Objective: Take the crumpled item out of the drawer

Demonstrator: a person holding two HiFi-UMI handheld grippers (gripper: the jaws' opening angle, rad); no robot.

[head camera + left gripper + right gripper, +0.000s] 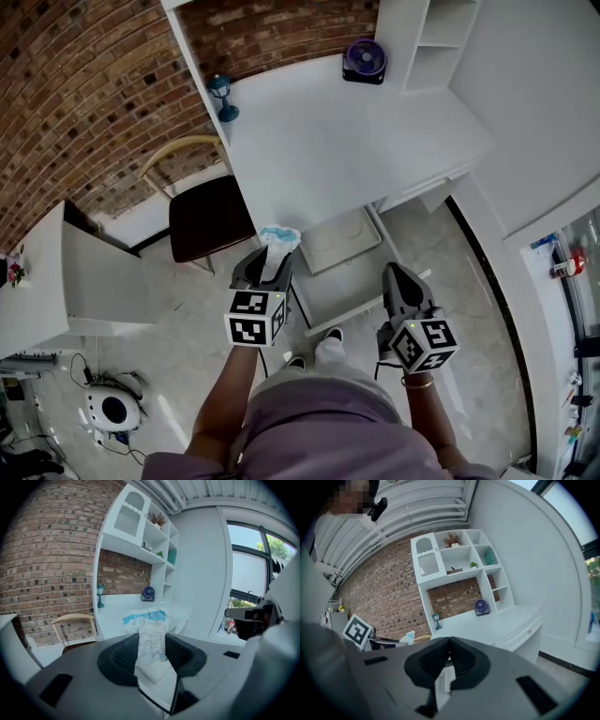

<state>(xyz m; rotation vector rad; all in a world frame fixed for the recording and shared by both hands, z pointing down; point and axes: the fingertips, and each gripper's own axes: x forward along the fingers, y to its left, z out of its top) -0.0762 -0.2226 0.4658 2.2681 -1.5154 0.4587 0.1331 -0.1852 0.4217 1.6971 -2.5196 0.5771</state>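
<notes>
The crumpled item [278, 238] is a white plastic wrapper with blue print. My left gripper [270, 269] is shut on it and holds it in the air in front of the white desk [319, 141]. In the left gripper view the wrapper [146, 618] stands up out of the dark jaws, bunched between the pads [123, 657]. The drawer [343, 240] hangs open below the desk's front edge, to the right of the wrapper. My right gripper [397, 280] is held over the floor near the drawer, its jaws shut with nothing between them. In the right gripper view the wrapper [408, 638] shows at the left.
A dark chair [209, 217] with a wooden back stands left of the desk. On the desk are a purple fan [364, 60] and a small blue lamp [223, 98]. White shelves [454, 555] rise above it. A white table [56, 286] and a round white device [112, 410] are at the left.
</notes>
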